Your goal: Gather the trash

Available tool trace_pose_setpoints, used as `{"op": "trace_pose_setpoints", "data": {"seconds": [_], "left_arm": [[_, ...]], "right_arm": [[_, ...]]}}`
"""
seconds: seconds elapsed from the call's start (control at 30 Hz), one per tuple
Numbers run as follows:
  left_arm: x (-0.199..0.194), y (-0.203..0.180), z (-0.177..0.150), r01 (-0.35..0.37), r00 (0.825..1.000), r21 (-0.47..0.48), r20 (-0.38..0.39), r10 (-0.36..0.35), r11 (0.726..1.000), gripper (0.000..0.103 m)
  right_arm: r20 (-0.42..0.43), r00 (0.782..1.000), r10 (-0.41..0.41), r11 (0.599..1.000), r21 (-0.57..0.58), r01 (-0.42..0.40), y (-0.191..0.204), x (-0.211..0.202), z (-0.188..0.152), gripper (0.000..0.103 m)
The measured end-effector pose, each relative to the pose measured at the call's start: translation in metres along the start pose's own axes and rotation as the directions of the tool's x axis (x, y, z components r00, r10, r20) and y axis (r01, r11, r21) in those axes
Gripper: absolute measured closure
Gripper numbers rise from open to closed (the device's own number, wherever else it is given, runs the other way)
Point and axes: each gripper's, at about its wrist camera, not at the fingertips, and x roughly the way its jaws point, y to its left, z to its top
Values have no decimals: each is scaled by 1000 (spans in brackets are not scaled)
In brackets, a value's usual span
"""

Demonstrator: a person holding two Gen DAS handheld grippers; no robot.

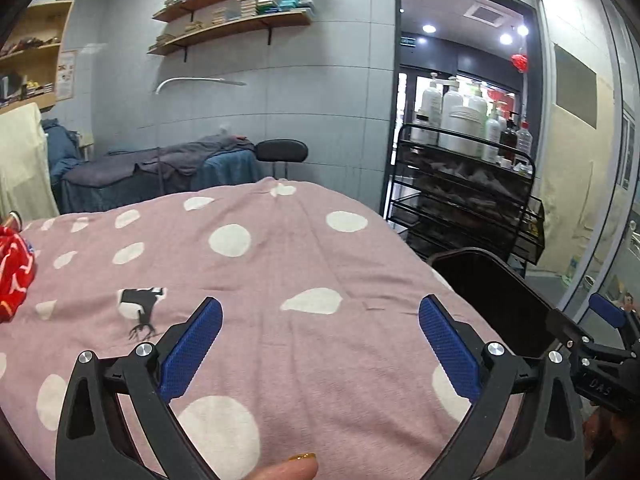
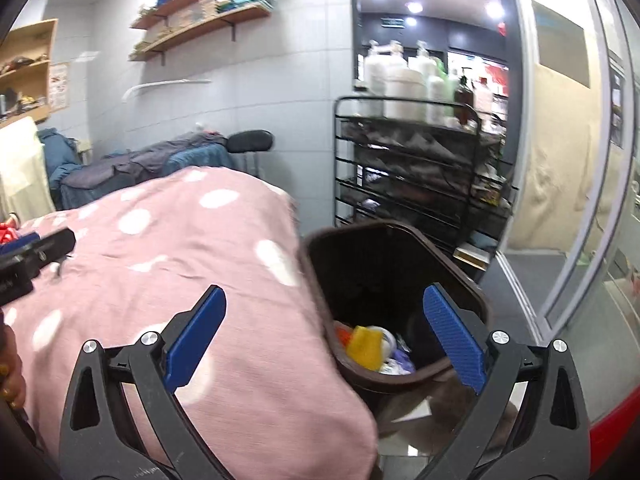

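While both grippers are hanging over the bed, I am reading the scene like this:

Left gripper pose: my left gripper [image 1: 320,344] is pointing slightly downward over the pink polka-dot cotton bedspread [image 1: 256,272], its blue ribbed fingers [image 1: 192,354] spread wide and released, nothing between them.

Right gripper pose: my right gripper [image 2: 324,336] is tilting down across the bed's corner and the dark brown plastic trash bin [image 2: 320,256]; its fingers are standing fully apart and are gripping nothing.

Trash bin: it is sitting on the floor just beside the bed's right corner, in front of the black wire storage cart [image 2: 404,168].

Trash in bin: a yellow plastic cup-shaped piece [image 2: 366,346], something orange and some pale crumpled wrappers are lying at the bottom.

Trash on bed: a red crinkled printed wrapper [image 1: 14,276] is lying at the bedspread's far left edge, well apart from the left gripper.

Left view only: a fingertip with a gold-painted nail [image 1: 294,468] is showing at the bottom edge, and the right gripper's tip is poking in at the right, next to the bin's rim.

Right view only: I am seeing into the bin; the left gripper's black tip is entering at the left edge.
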Motion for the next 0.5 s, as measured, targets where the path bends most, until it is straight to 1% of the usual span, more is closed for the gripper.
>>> {"op": "trace_pose_setpoints", "data": {"seconds": [0.13,0.27,0.37,0.5], "left_arm": [[-12,18,-2,-56,998,-37,27,57,998,5],[-29,25,-3,-128,988,-26,81,130,991,5],[-38,29,-4,-139,986,-32,93,141,990,5],[-44,33,-6,-143,984,-55,102,148,988,5]], "right_arm": [[39,998,51,999,1,-51,21,-9,5,5],[75,994,84,996,-24,-83,43,-19,7,5],[97,991,88,995,-47,-84,54,-25,7,5],[97,990,106,994,-39,-102,61,-32,6,5]]}}
